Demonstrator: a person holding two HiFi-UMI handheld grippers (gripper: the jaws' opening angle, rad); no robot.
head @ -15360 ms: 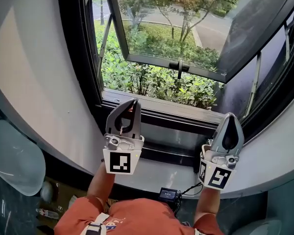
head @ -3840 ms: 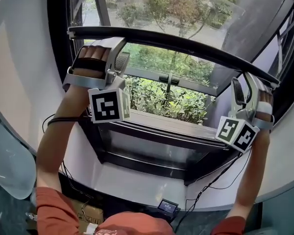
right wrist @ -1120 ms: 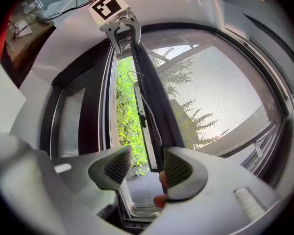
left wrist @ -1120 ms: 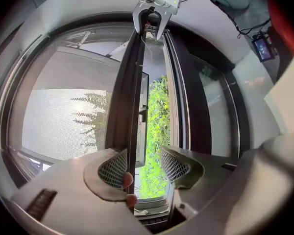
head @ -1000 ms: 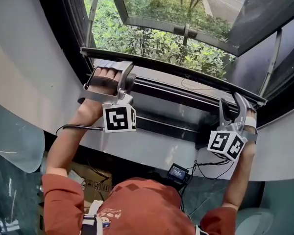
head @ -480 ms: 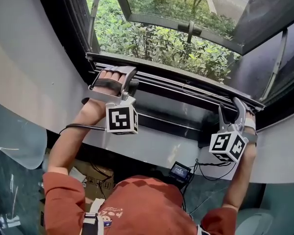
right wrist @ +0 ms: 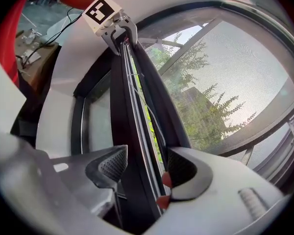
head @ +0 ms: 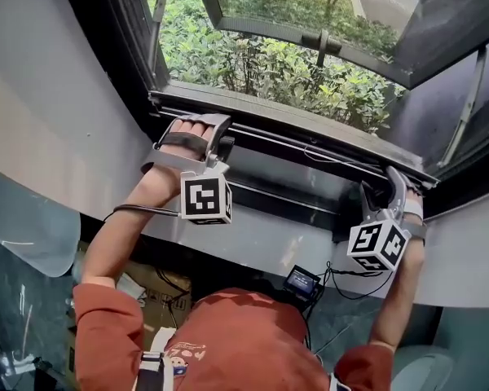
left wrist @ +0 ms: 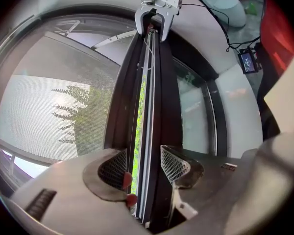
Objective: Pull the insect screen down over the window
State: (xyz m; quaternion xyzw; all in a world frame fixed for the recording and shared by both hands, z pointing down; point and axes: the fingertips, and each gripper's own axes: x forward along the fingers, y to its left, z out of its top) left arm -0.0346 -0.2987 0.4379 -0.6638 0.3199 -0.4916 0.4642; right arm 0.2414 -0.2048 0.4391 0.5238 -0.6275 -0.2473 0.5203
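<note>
The insect screen's dark pull bar (head: 293,129) lies low along the window's bottom frame. My left gripper (head: 225,134) holds it near the left end. In the left gripper view the bar (left wrist: 154,82) runs between the pads, which press on it (left wrist: 143,160). My right gripper (head: 379,184) sits at the bar's right end with its jaws opening. In the right gripper view the bar (right wrist: 132,97) still passes between the jaws (right wrist: 147,168), with a small gap at the right pad. Grey mesh (left wrist: 44,102) (right wrist: 235,72) stretches above the bar.
Beyond the mesh an outward-opened window sash with a handle (head: 322,43) hangs over green shrubs. A white curved ledge (head: 261,243) runs under the frame. A small device on a cable (head: 301,282) hangs below it, above the person's red shirt.
Both grippers have drawn the bar from high in the opening down to the bottom frame. Over the last half second it dropped a little more, and the right jaws spread.
</note>
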